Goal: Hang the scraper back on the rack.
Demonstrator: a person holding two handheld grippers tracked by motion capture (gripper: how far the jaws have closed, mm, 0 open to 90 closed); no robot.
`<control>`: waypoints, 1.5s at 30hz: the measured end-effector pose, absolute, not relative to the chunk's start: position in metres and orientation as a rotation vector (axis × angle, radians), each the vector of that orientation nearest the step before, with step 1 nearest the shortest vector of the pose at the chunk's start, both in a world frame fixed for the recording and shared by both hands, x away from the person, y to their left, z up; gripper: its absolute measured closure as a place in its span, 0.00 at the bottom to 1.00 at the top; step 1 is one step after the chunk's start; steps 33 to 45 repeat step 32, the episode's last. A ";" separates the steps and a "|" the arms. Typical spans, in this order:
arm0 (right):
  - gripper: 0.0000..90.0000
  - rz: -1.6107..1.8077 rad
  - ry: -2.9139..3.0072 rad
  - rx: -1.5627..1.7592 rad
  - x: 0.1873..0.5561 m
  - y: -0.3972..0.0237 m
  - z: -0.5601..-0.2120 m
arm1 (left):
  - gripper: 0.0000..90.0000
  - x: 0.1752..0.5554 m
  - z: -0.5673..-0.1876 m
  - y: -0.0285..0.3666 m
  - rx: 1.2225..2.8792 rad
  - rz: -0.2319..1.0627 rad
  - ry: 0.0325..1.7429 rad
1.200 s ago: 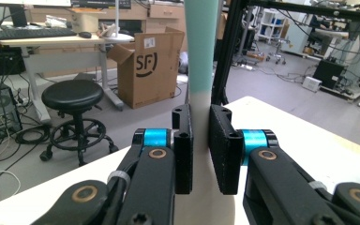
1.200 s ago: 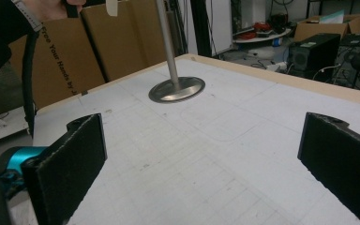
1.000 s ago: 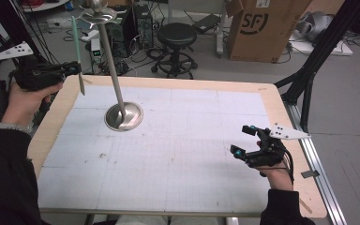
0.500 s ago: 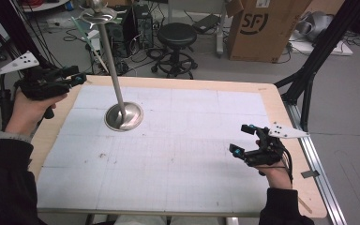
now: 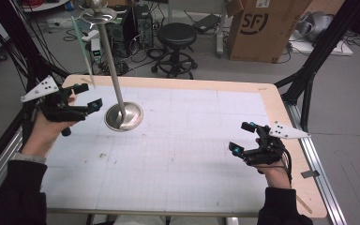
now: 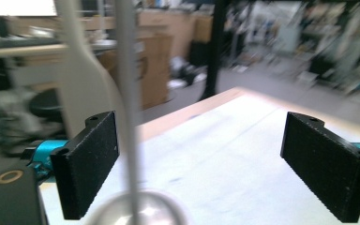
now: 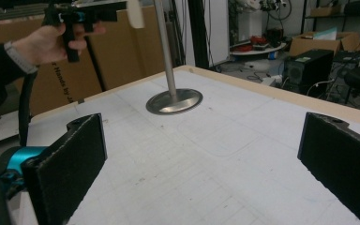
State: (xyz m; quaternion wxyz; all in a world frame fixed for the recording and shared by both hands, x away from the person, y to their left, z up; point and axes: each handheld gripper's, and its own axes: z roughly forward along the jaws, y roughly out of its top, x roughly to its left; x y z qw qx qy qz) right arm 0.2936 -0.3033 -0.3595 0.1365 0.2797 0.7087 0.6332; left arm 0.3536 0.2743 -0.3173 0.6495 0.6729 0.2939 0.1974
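Note:
A steel stand with a round base [image 5: 124, 117] and a tall pole [image 5: 111, 56] rises at the table's back left. A thin pale green strip [image 5: 83, 51] slants down from the stand's top disc [image 5: 96, 15]. Its lower end reaches just above my left gripper [image 5: 87, 96], whose jaws have just been opening and stand wide with nothing gripped. In the left gripper view the pale strip [image 6: 82, 79] and pole [image 6: 129, 117] stand just beyond the left jaw. My right gripper [image 5: 242, 137] hovers open over the table's right side, empty, facing the stand base [image 7: 174, 101].
The white gridded table top [image 5: 192, 140] has a wooden rim [image 5: 281, 108]. A black stool [image 5: 177, 35] and a cardboard box [image 5: 258, 28] stand on the floor behind it. Black frame legs [image 5: 309, 79] rise at the right.
My left gripper let go of the green strip and its jaws opened. That hand dropped and moved right toward the stand base. The right hand stayed put.

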 end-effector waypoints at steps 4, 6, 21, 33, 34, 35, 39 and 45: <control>0.01 1.828 2.032 0.806 0.294 -0.304 -0.359 | 0.13 0.344 -0.334 0.262 1.546 0.470 0.646; 0.01 1.830 2.028 0.805 0.293 -0.304 -0.359 | 0.13 0.342 -0.341 0.260 1.531 0.452 0.653; 0.01 1.797 1.990 0.811 0.292 -0.307 -0.359 | 0.13 0.321 -0.375 0.249 1.655 0.514 0.660; 0.01 1.787 1.996 0.809 0.292 -0.306 -0.359 | 0.13 0.311 -0.375 0.261 1.598 0.543 0.668; 0.01 1.787 1.996 0.809 0.292 -0.306 -0.359 | 0.13 0.311 -0.375 0.261 1.598 0.543 0.668; 0.01 1.787 1.996 0.809 0.292 -0.306 -0.359 | 0.13 0.311 -0.375 0.261 1.598 0.543 0.668; 0.01 1.787 1.996 0.809 0.292 -0.306 -0.359 | 0.13 0.311 -0.375 0.261 1.598 0.543 0.668; 0.01 1.787 1.996 0.809 0.292 -0.306 -0.359 | 0.13 0.311 -0.375 0.261 1.598 0.543 0.668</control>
